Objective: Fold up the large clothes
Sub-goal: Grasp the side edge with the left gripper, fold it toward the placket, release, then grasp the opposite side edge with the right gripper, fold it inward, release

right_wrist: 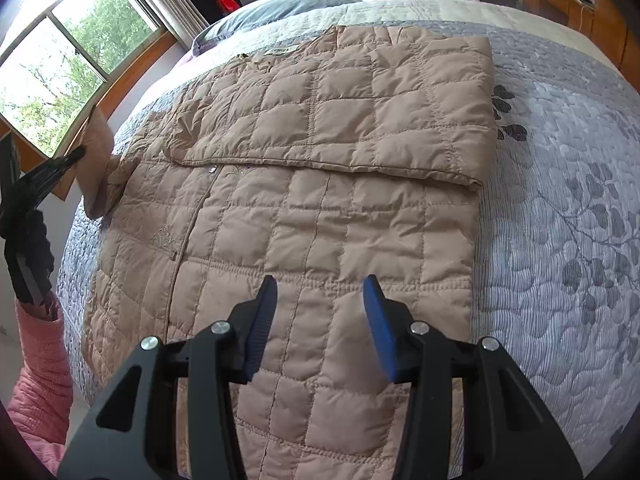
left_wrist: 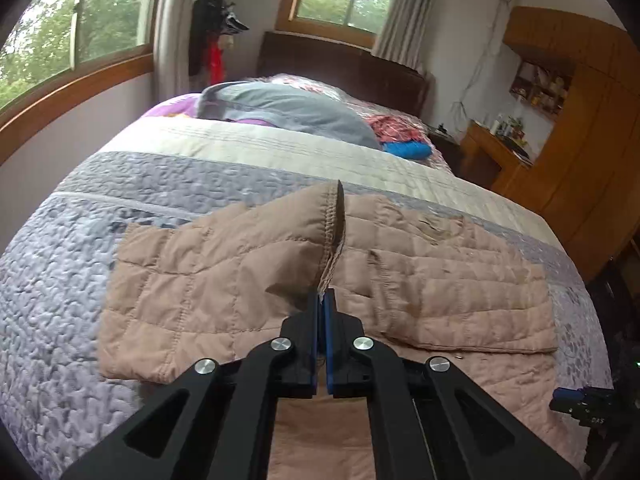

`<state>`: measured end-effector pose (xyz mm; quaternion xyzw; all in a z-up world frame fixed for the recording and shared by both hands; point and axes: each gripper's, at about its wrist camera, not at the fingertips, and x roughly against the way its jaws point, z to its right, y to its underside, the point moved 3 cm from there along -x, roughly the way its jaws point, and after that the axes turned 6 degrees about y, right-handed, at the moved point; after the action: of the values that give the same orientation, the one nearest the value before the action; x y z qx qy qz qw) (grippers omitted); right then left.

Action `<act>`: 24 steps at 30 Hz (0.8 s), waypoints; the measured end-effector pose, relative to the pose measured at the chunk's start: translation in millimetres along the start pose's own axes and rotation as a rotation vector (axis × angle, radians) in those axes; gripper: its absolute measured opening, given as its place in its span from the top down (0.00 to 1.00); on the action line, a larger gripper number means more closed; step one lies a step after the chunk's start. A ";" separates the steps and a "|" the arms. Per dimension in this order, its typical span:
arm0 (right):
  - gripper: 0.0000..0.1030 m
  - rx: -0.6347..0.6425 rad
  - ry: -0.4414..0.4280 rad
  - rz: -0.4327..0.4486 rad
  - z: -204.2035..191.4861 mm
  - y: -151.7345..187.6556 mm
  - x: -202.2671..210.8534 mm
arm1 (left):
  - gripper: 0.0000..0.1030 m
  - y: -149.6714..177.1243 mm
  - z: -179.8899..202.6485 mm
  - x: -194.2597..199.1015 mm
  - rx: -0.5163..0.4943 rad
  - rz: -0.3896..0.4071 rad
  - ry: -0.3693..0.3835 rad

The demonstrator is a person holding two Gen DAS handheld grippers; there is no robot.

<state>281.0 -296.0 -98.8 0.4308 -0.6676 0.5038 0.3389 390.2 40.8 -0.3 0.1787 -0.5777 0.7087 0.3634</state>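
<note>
A tan quilted jacket (right_wrist: 320, 220) lies spread on the bed, with one side folded across its upper part (right_wrist: 340, 112). My left gripper (left_wrist: 323, 294) is shut on a stitched edge of the jacket's sleeve (left_wrist: 280, 240), which rises in a fold ahead of the fingers. In the right wrist view that gripper (right_wrist: 78, 154) holds the lifted sleeve (right_wrist: 98, 168) off the bed's left side. My right gripper (right_wrist: 320, 284) hovers open over the jacket's lower part with nothing between its fingers. It also shows at the left wrist view's right edge (left_wrist: 580, 400).
The bed carries a grey-lilac quilt (left_wrist: 60, 280), a grey pillow (left_wrist: 288, 108) and red and blue clothes (left_wrist: 400, 136) near the headboard. Wooden cabinets (left_wrist: 580, 140) stand on the right and windows on the left. A pink-sleeved arm (right_wrist: 40, 380) is at the left.
</note>
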 end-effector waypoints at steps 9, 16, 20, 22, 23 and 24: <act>0.57 -0.036 0.007 -0.014 17.8 5.0 -8.1 | 0.98 10.6 101.6 -91.1 -0.106 -0.123 0.080; 0.56 -0.042 0.016 -0.035 20.8 6.7 -15.3 | 0.95 44.1 93.2 -156.6 -0.081 -0.302 0.054; 0.55 -0.021 0.018 -0.034 11.5 -2.7 -13.0 | 0.75 45.5 88.7 -132.6 -0.045 -0.327 0.161; 0.55 -0.005 0.014 -0.024 2.3 -11.0 -9.7 | 0.62 44.7 83.8 -103.4 -0.018 -0.333 0.258; 0.55 0.009 0.008 -0.018 -4.5 -16.5 -8.0 | 0.62 44.2 80.2 -89.5 -0.022 -0.328 0.272; 0.55 0.020 0.001 -0.015 -10.6 -21.2 -7.5 | 0.62 42.7 75.3 -75.1 -0.027 -0.315 0.280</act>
<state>303.5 -286.6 -94.5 0.4388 -0.6591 0.5081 0.3389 397.3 -56.8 -60.0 0.1616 -0.4959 0.6533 0.5488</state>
